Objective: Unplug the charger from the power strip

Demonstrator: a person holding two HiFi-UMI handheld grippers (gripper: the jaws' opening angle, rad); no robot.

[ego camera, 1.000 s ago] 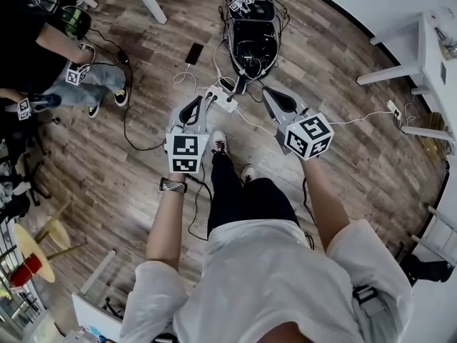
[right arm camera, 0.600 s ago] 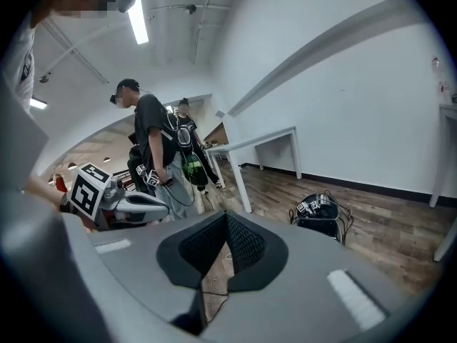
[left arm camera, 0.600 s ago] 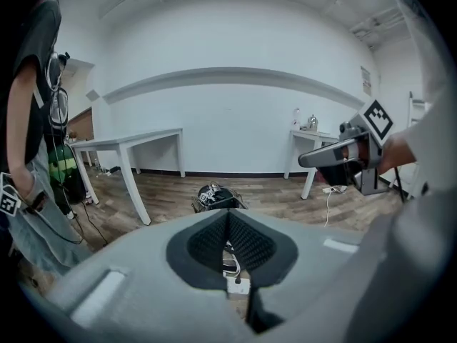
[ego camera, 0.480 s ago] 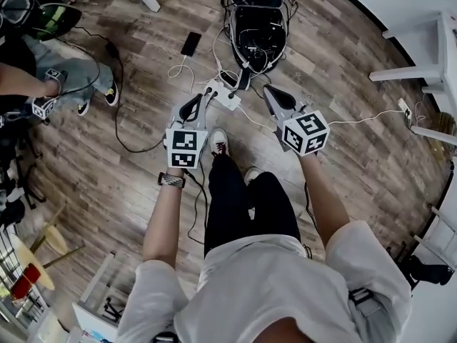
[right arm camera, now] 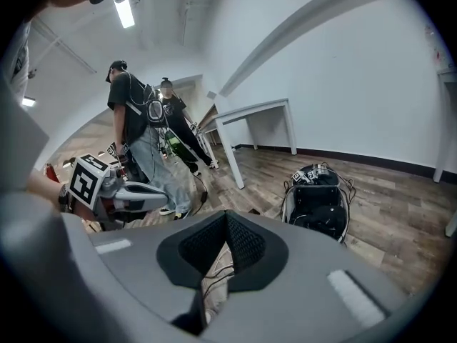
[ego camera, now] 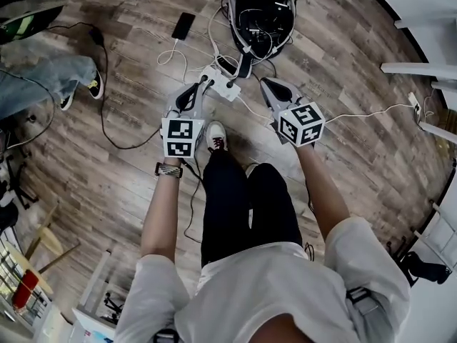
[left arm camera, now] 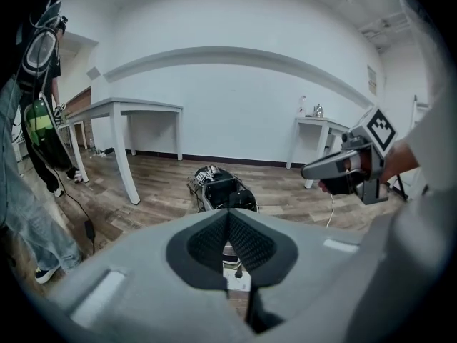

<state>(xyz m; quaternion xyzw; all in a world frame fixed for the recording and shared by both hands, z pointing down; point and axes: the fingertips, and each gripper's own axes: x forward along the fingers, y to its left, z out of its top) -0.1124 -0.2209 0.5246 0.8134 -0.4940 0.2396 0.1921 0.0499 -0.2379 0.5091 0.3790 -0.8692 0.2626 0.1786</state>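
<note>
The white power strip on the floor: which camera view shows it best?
The head view: the power strip lies on the floor, seen from above, just beyond the left gripper. The left gripper view shows only a sliver of it past its shut fingers. The right gripper view shows floor cables, not the strip.

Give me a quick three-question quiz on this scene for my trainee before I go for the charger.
1. True or false: the left hand-held gripper and the right hand-held gripper are both shut and empty.
2. What lies on the floor just beyond the power strip? A) an open black bag B) a red bucket C) a ladder
3. Fill in: the phone lies on a ___ floor.
Key: 1 true; 2 A; 3 wooden.
</note>
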